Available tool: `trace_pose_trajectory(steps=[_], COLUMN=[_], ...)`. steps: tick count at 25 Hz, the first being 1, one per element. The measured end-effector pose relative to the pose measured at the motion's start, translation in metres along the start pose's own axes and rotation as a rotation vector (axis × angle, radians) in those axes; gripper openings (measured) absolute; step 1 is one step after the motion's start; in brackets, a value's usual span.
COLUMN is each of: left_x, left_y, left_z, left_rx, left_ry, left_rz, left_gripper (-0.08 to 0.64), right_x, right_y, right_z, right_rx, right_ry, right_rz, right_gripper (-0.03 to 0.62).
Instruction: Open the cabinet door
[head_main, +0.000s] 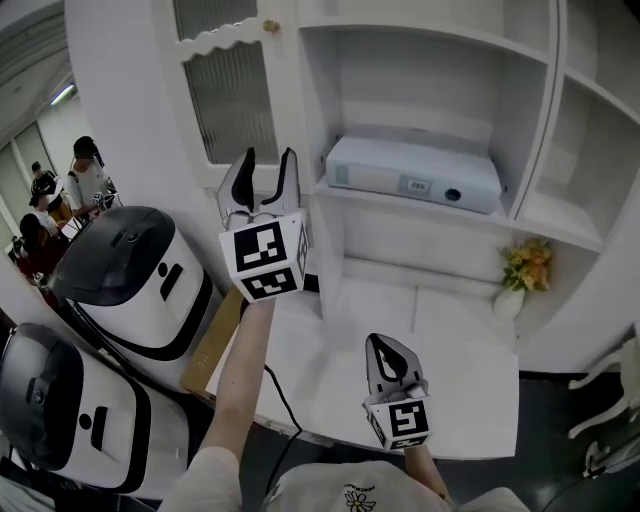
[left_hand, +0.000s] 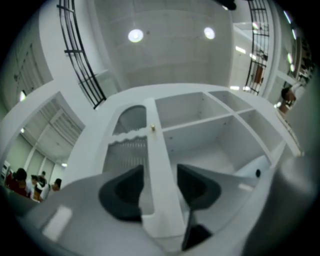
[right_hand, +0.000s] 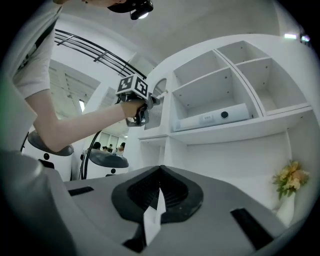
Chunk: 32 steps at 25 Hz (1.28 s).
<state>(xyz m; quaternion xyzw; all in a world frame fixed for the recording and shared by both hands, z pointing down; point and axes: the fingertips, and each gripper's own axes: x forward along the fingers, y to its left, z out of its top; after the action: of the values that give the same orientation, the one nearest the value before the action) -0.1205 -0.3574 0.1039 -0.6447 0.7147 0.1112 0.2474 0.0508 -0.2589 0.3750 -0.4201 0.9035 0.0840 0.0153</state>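
Note:
The white cabinet door with ribbed glass panels stands at the upper left of the head view, a small brass knob near its right edge. My left gripper is raised in front of the door's lower part, jaws open and pointing upward. In the left gripper view the door's white upright edge runs between the open jaws of the left gripper, and the knob sits higher up; I cannot tell whether the pads touch. My right gripper hangs low over the white counter, shut with nothing held.
A pale box device lies on the open shelf right of the door. A vase of yellow flowers stands at the counter's right. Two white-and-black machines stand at the left, with people beyond them.

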Motion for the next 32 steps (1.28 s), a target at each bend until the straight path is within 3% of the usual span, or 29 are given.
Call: trace_pose_trajectory(steps=[8,13,21,28,32], left_x=[0.077,0.103,0.117,0.119,0.119], left_y=[-0.006,-0.009,-0.007,-0.006,-0.006], left_z=[0.001,-0.011,-0.028,-0.027,-0.026], left_rx=[0.003,0.003,0.083,0.074,0.065], left_ry=[0.038,0.070,0.110,0.053,0.067], left_rz=[0.014,0.065,0.133,0.155,0.151], left_gripper=[0.284,0.291,0.296,0.296,0.298], right_x=[-0.023,-0.032,-0.040,-0.041,-0.045], right_y=[-0.038,-0.053,-0.061,-0.060,-0.064], right_z=[-0.002,-0.007,-0.017,-0.019,-0.020], right_rx=[0.013,0.028,0.046,0.041,0.050], right_ry=[-0.005,0.002,0.024,0.027,0.029], right_rz=[-0.130,-0.185,-0.212,-0.210,-0.223], right_gripper=[0.000,-0.001,0.000,0.000,0.000])
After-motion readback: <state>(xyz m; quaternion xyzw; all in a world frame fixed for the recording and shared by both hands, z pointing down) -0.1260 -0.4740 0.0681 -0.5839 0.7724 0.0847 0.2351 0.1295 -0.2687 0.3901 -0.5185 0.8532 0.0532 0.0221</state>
